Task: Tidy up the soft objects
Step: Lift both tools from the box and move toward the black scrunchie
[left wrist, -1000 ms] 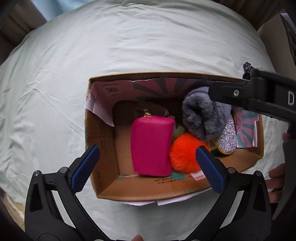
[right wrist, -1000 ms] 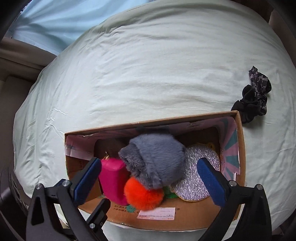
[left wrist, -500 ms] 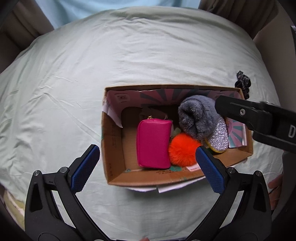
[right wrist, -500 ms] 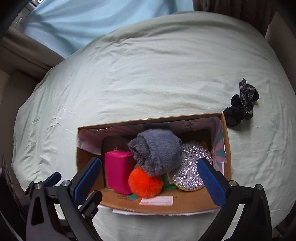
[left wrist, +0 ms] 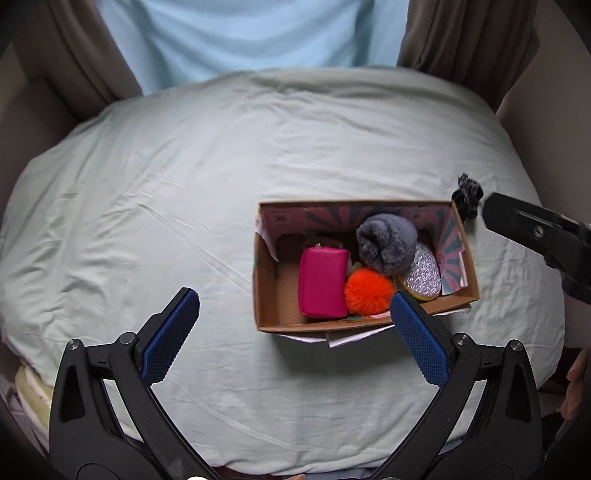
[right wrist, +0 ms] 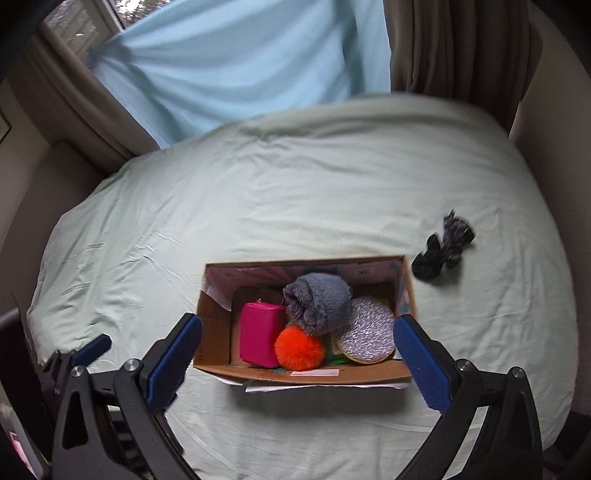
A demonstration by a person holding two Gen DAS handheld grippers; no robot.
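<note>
Wrinkled pale sheet (right wrist: 295,192), cardboard box (right wrist: 369,373) w/ fuzzy grey bundle (right wrist: 319,301), fluffy orange pom (right wrist: 299,348)

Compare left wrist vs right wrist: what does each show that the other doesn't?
Left wrist only: a bare hand at the right edge, and the right gripper's finger from the side.
Right wrist only: a window top left, and the black scrunchies in full on the sheet.
Both: the cardboard box holding the pink pouch, orange pom-pom, grey fur piece and glitter disc, with open blue-padded fingers.
</note>
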